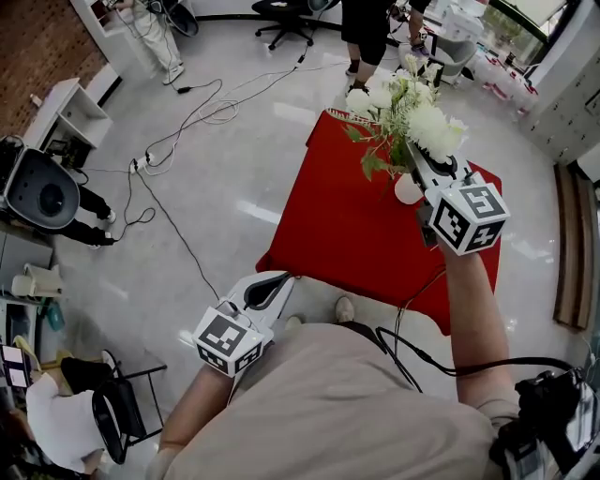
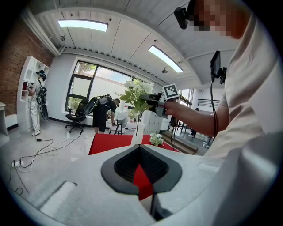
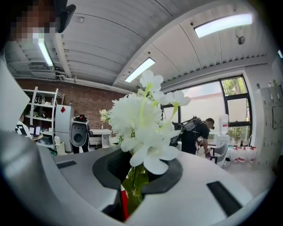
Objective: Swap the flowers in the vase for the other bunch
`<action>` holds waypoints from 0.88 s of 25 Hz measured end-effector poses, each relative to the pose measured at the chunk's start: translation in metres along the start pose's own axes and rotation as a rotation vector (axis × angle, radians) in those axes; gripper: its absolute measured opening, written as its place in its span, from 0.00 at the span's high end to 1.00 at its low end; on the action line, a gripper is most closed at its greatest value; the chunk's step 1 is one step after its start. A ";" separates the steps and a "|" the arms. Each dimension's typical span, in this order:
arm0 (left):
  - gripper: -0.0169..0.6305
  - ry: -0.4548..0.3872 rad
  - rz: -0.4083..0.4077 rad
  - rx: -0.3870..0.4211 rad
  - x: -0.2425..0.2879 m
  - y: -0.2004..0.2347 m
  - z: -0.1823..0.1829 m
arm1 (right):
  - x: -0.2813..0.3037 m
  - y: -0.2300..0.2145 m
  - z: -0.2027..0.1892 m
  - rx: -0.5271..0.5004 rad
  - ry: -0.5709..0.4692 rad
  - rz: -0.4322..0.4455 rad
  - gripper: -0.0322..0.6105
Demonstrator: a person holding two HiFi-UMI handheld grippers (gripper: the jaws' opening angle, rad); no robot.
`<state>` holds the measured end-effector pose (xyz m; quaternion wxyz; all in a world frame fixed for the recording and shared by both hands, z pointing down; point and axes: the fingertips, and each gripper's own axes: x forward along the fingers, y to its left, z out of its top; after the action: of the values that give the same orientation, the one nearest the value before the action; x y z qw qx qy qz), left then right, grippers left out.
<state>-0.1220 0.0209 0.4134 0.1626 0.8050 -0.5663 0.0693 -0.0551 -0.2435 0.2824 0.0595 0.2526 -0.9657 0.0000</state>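
Firmly between right fingers (image 3: 107, 169): flower stems (image 3: 133, 184).

The red tablecloth (image 1: 366, 234) is matt fabric, the floor (image 1: 234, 159) smooth and glossy, the left gripper (image 1: 279, 281) matt plastic

In the head view the white vase (image 1: 407, 190) shows only as a sliver at seven o'clock of the right gripper (image 1: 424, 159), whose body covers the rest. The stems of the white flower bunch (image 1: 412, 112) are lost inside that gripper. In the right gripper view the blooms cover the jaw tips. The red table (image 1: 366, 234) has its six o'clock edge under the wearer's torso (image 1: 337, 403). In the left gripper view the second bunch (image 2: 156, 139), at three o'clock of the vase, is too small to tell its blooms apart. A person in black (image 1: 367, 28) at twelve o'clock is cut off by the head view's top edge.
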 end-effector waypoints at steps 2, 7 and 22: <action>0.96 0.001 0.006 -0.005 -0.007 0.004 -0.004 | 0.009 0.010 -0.016 0.019 0.039 0.013 0.84; 0.96 0.003 0.031 -0.011 -0.026 0.018 -0.013 | 0.037 0.034 -0.063 0.081 0.128 0.047 0.84; 0.96 0.004 0.151 -0.064 -0.013 0.028 -0.017 | 0.120 0.016 -0.221 0.358 0.393 0.133 0.84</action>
<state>-0.1519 0.0300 0.4309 0.1834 0.7542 -0.6271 0.0649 -0.1416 -0.2810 0.5157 0.1998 0.1902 -0.9348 0.2236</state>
